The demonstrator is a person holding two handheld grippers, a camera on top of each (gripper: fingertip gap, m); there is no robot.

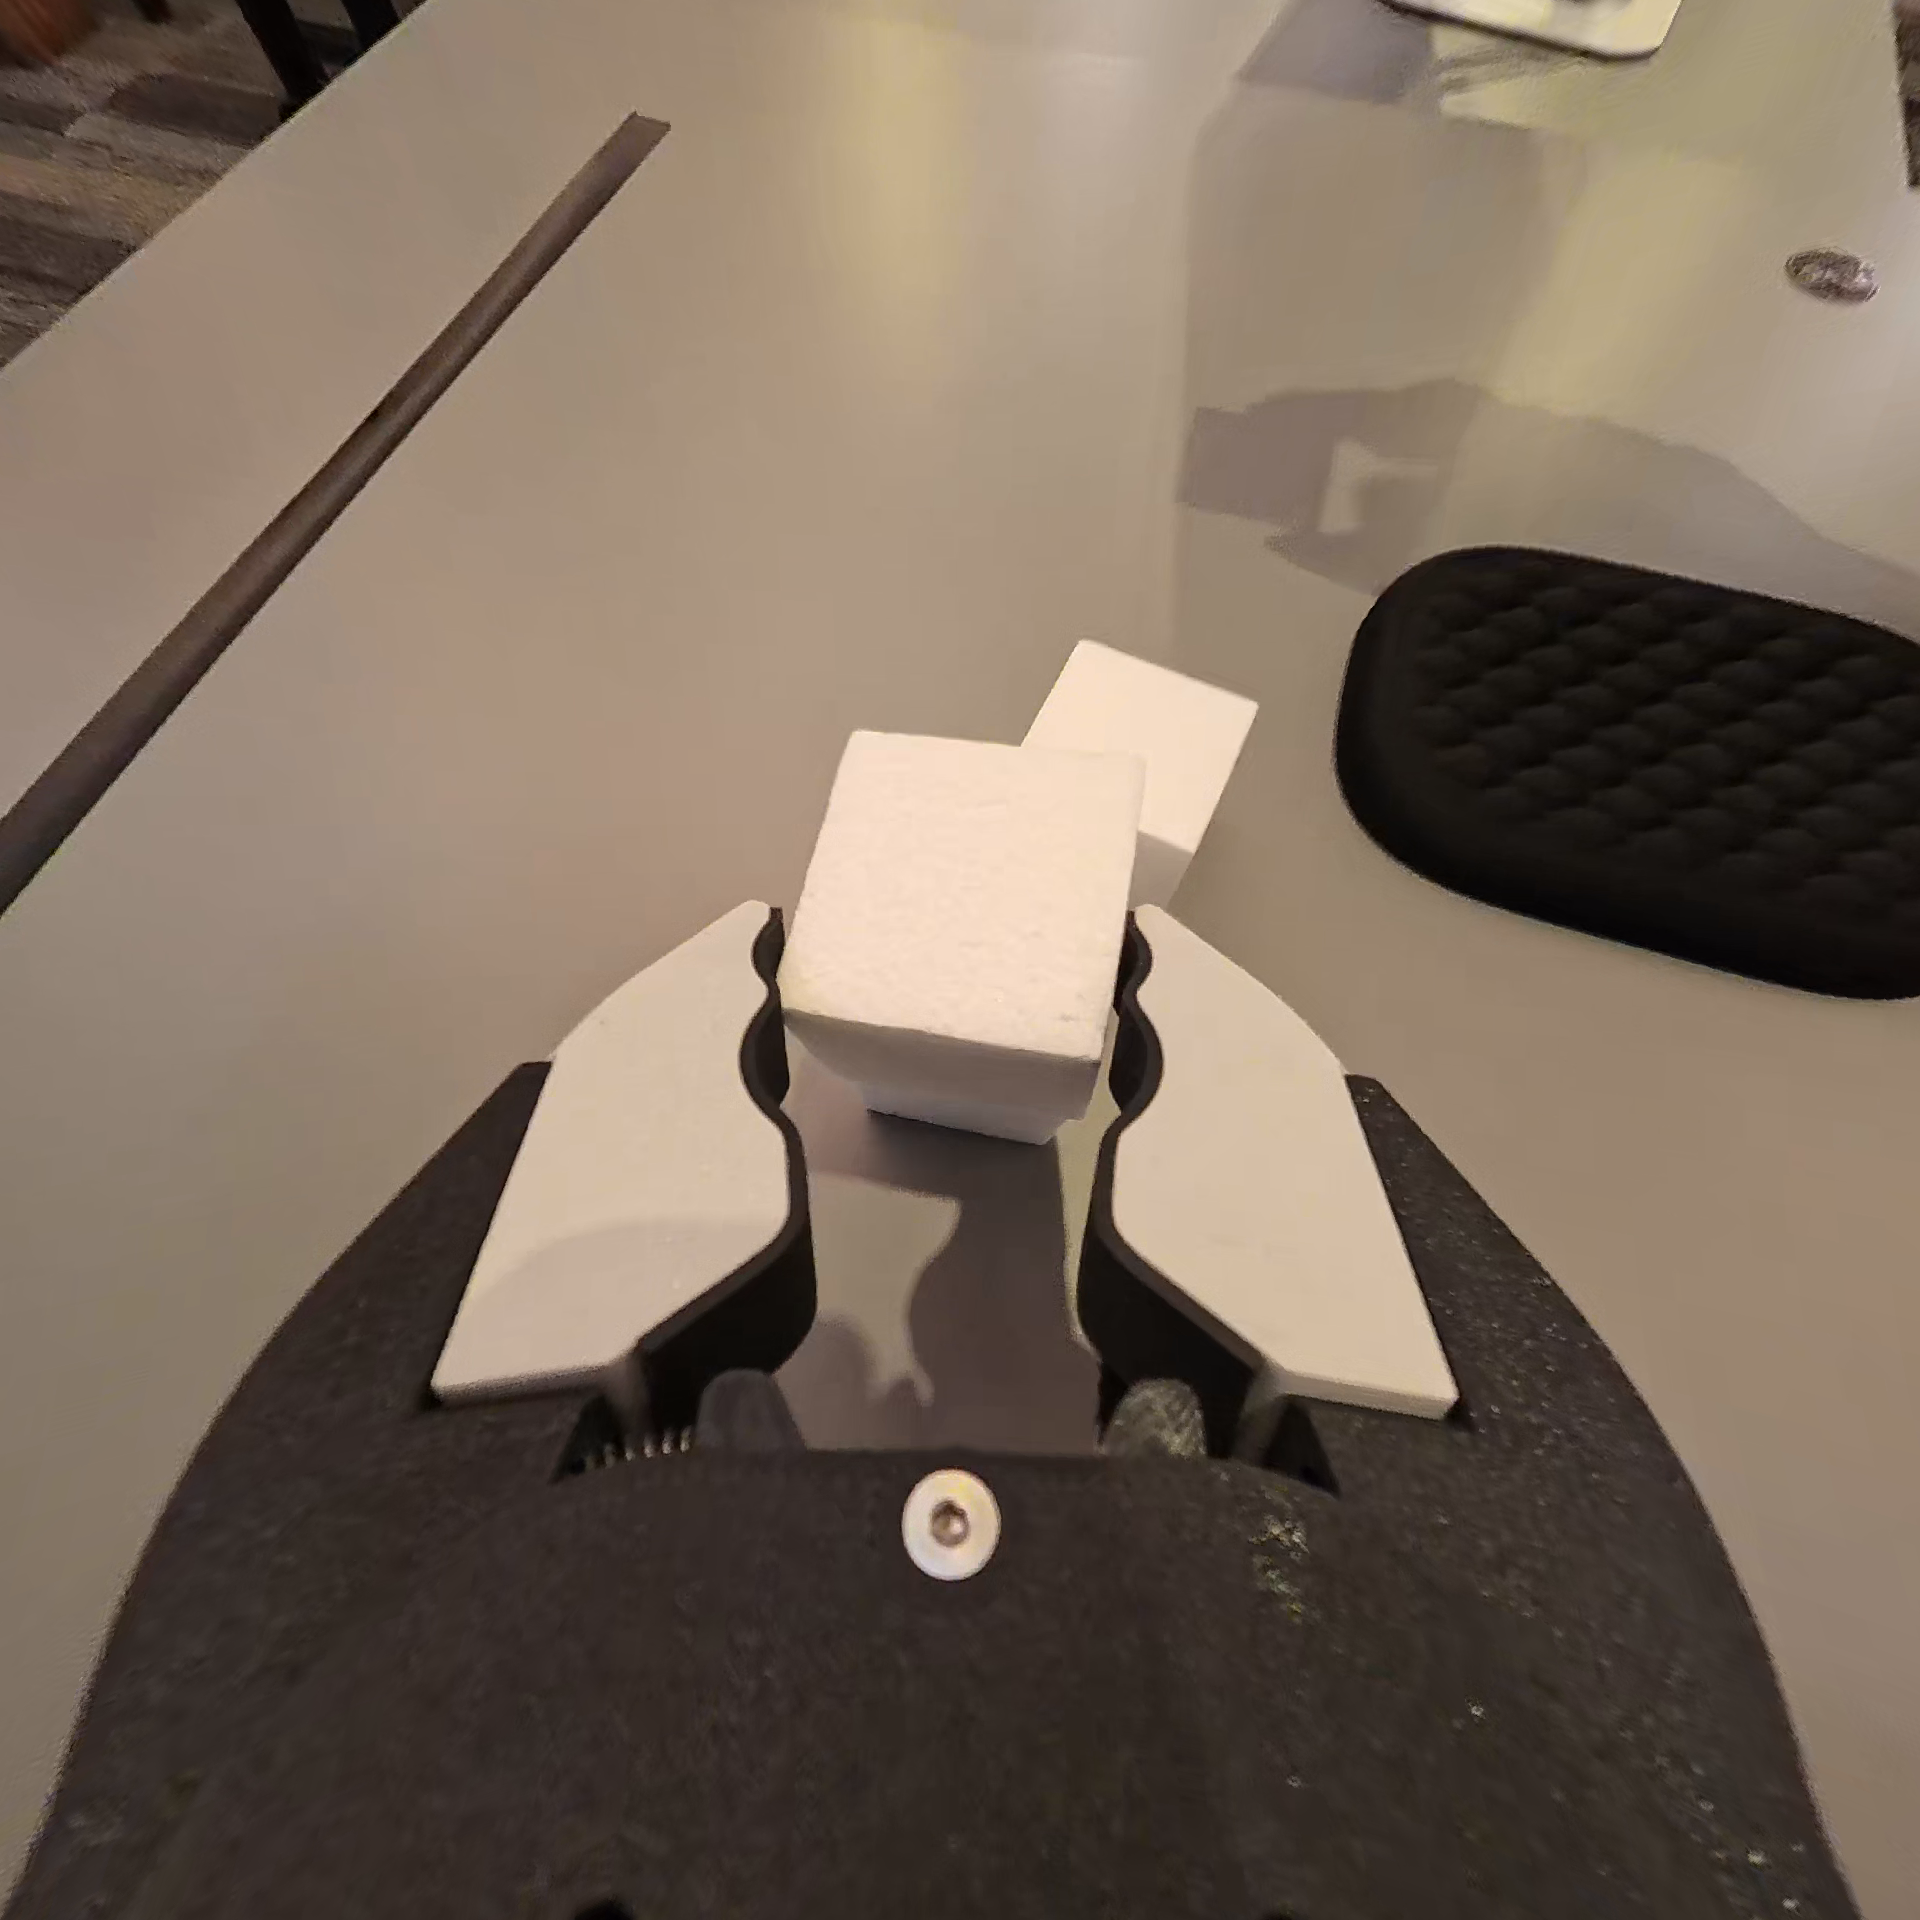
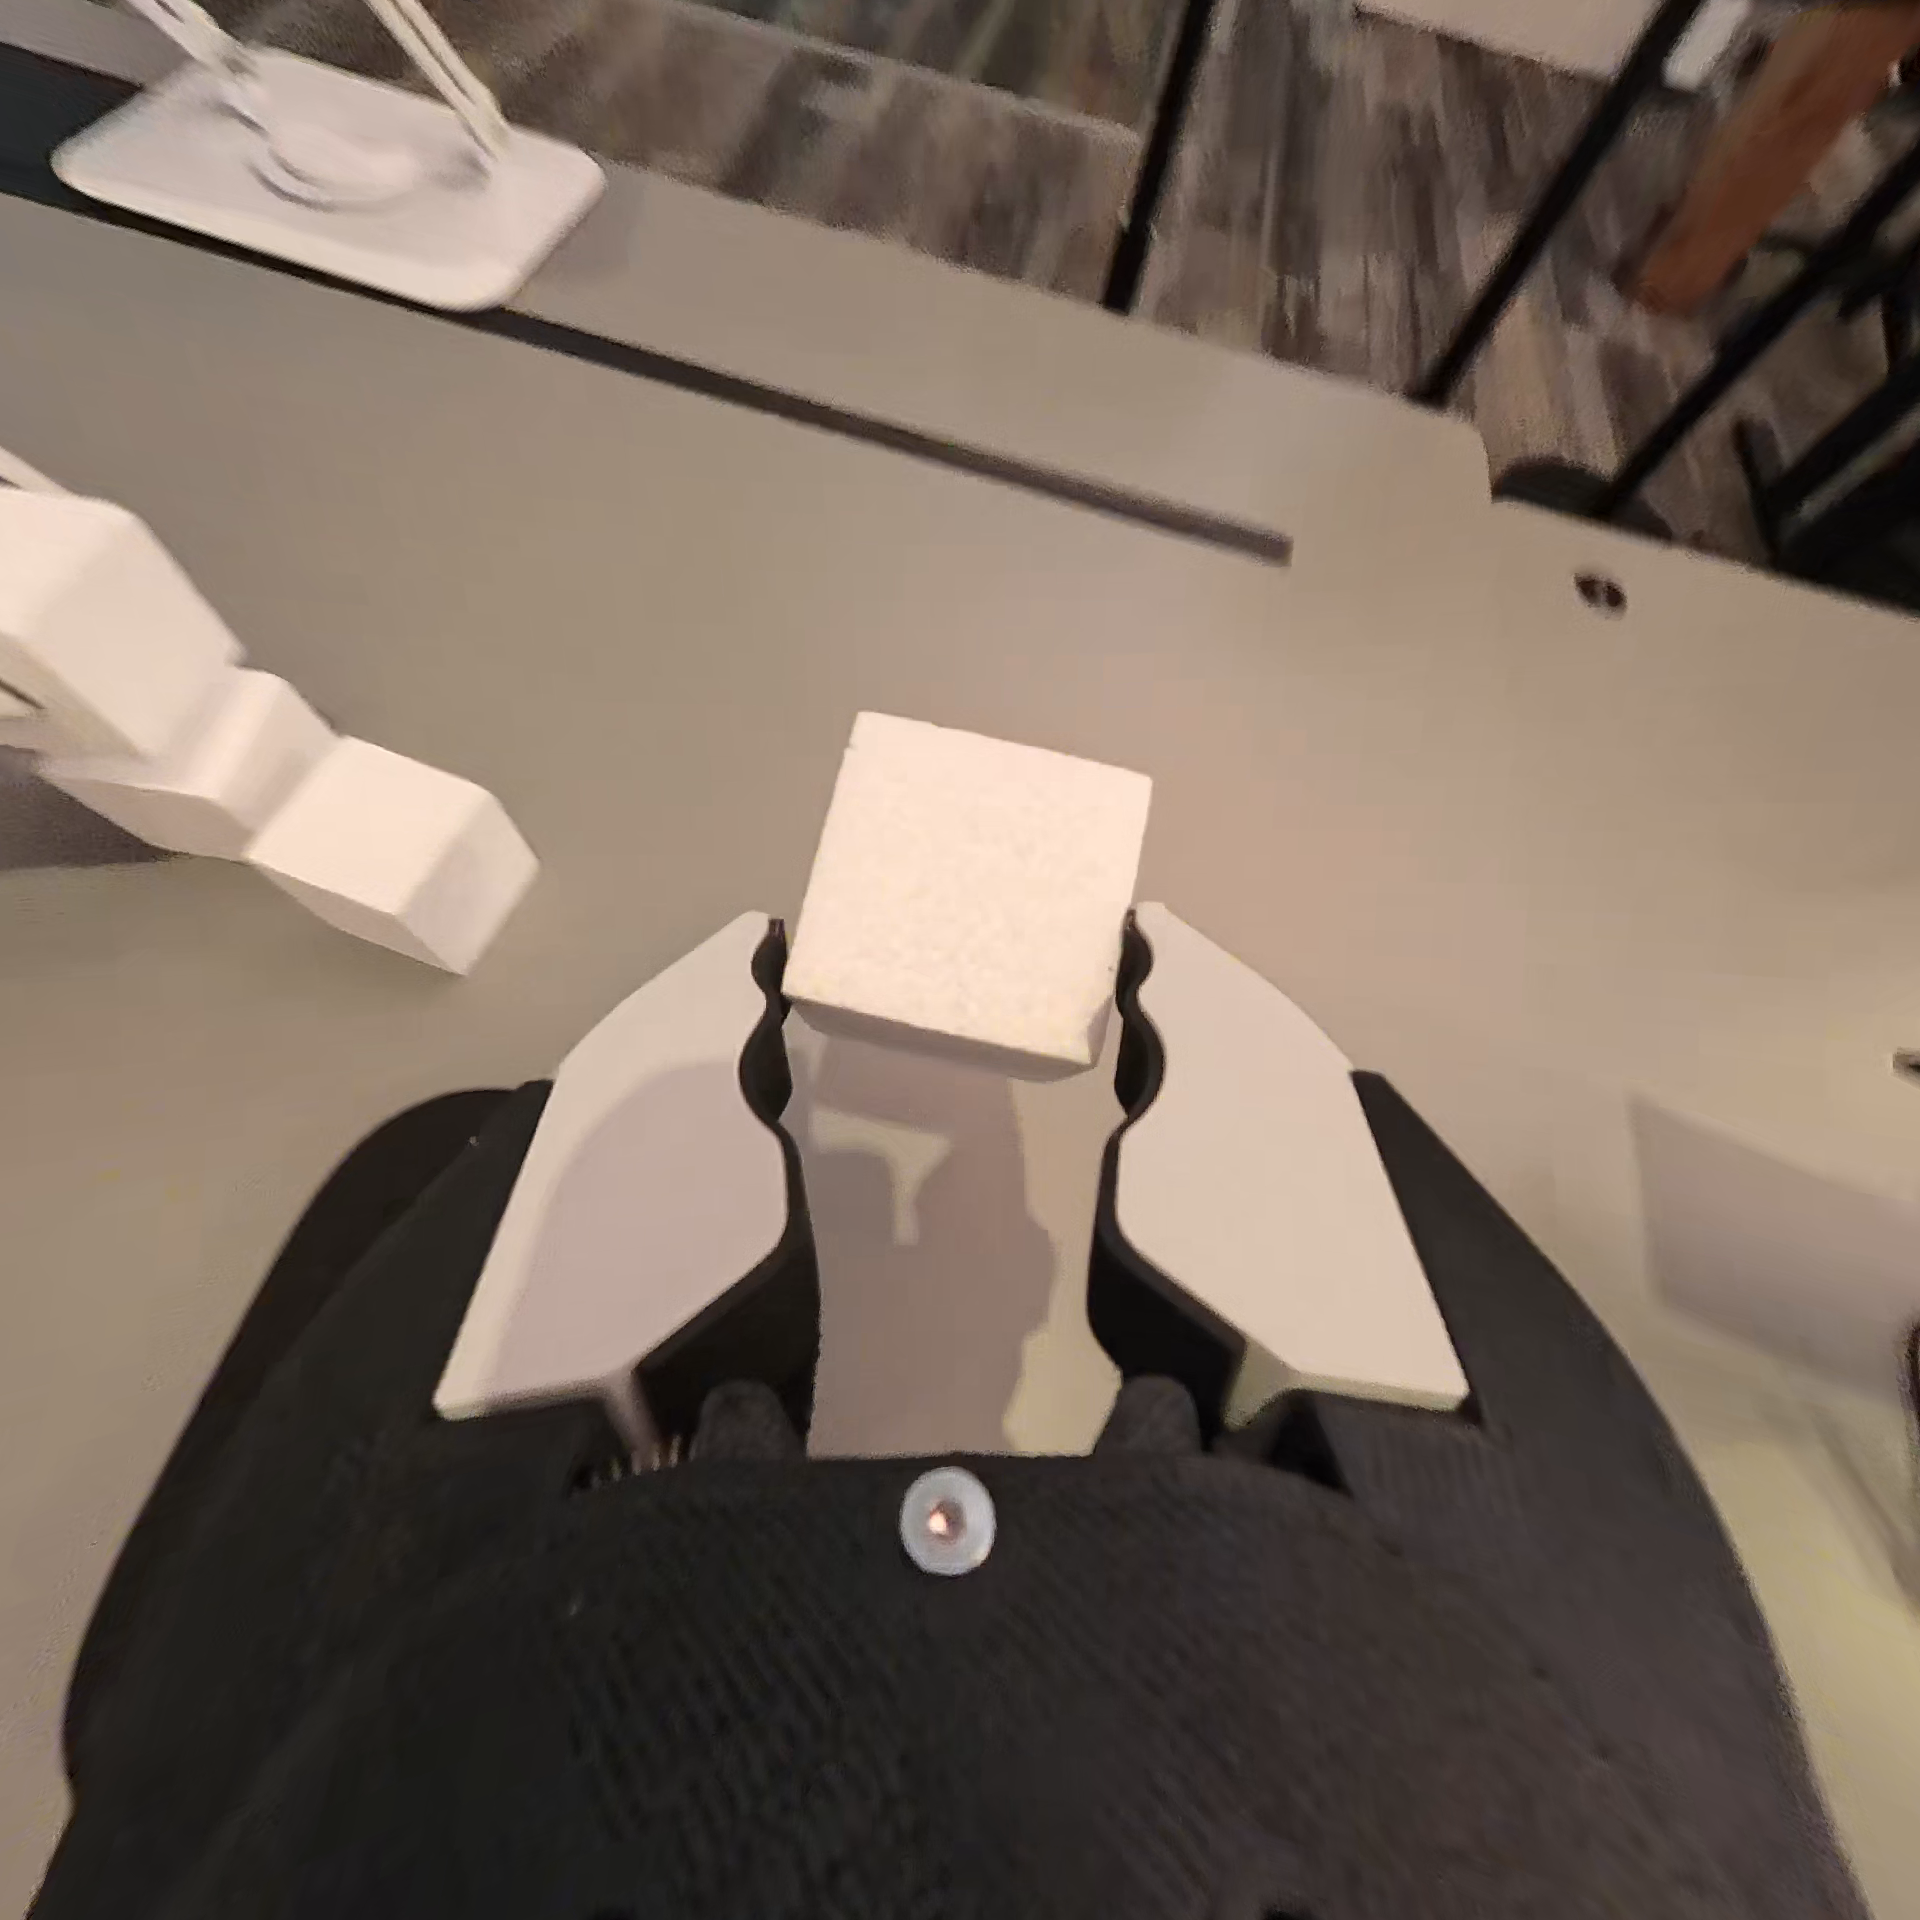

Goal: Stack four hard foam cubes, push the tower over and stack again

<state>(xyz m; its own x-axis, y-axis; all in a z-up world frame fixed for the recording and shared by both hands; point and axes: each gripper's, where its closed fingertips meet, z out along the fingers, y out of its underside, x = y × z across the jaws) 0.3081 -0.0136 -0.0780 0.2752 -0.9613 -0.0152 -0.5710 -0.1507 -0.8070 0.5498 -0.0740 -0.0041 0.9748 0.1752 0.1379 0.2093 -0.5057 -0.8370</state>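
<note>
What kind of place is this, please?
Probably an office: a large grey desk with a cable slot, a black padded wrist rest, and carpet floor beyond black table legs.

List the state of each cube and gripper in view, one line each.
Left gripper: shut on a cube.
Cube in left gripper: held, with another cube directly below it.
Cube behind it: lying loose on the table, turned askew.
Right gripper: shut on a cube.
Cube in right gripper: held above the table.
</note>
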